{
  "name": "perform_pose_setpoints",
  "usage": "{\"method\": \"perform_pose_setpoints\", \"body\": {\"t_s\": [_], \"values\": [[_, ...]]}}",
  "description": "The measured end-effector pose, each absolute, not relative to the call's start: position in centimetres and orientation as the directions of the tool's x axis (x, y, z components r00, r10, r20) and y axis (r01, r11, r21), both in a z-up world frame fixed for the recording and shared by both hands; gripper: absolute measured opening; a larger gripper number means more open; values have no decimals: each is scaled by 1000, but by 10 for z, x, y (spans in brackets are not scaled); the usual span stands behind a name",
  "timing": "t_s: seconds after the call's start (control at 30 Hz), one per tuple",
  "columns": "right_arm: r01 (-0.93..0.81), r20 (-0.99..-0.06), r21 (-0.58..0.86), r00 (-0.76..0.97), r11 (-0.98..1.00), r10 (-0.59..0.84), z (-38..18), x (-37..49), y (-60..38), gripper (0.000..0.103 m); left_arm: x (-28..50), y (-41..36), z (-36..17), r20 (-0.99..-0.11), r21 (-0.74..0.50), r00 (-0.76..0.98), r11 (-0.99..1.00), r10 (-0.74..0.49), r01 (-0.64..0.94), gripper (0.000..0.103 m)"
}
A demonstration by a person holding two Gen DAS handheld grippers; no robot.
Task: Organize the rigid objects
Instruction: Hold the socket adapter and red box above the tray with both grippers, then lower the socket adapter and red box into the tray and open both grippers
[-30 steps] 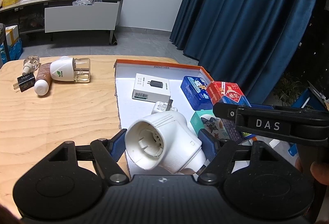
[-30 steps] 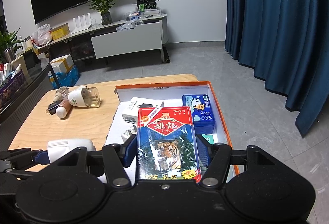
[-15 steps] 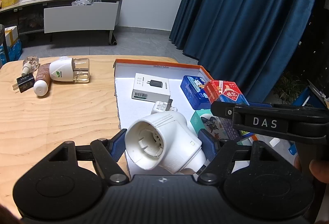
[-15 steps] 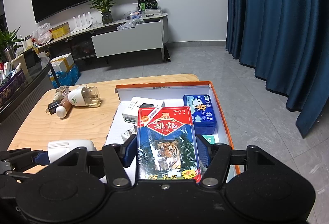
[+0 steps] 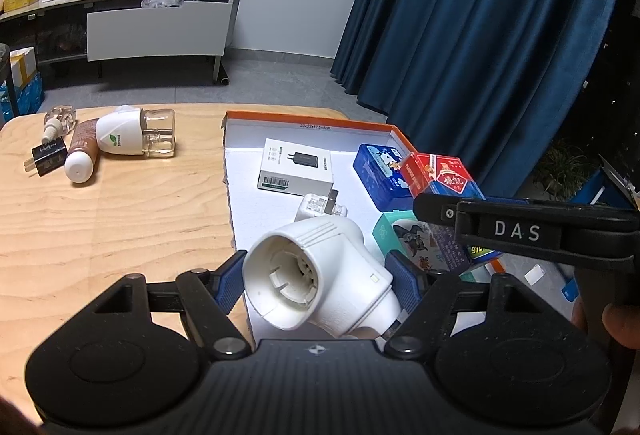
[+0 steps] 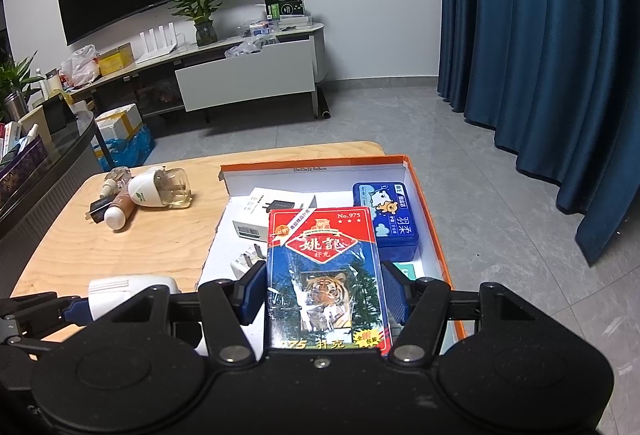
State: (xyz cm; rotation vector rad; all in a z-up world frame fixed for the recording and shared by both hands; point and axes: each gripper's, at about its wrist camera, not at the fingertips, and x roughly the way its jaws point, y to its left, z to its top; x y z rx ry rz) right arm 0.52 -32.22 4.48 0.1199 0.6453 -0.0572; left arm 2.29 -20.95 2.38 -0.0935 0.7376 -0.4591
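My left gripper (image 5: 318, 281) is shut on a white plastic plug-in device (image 5: 320, 275), held above the near left edge of the orange-rimmed box (image 5: 312, 121). My right gripper (image 6: 324, 293) is shut on a red and blue playing-card box with a tiger picture (image 6: 324, 275), held over the box's near right part; it shows in the left wrist view as the card box (image 5: 438, 175). Inside the box lie a white charger carton (image 5: 296, 167), a blue tin (image 6: 384, 213), a white plug adapter (image 5: 320, 205) and a teal pack (image 5: 404, 239).
On the wooden table (image 5: 100, 219) at the far left lie a white and clear plug-in bottle (image 5: 136, 133), a brown tube (image 5: 82, 151), a black plug (image 5: 46, 157) and a small glass bottle (image 5: 58, 117). Blue curtains hang to the right; a TV console stands behind.
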Motion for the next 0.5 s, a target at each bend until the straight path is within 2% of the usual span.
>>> {"method": "perform_pose_setpoints", "body": {"t_s": [0.5], "values": [[122,-615,88,788,989,-42,35,2,-333,72,25,-210,17,-648,-236,629,899,-428,369,75]]}}
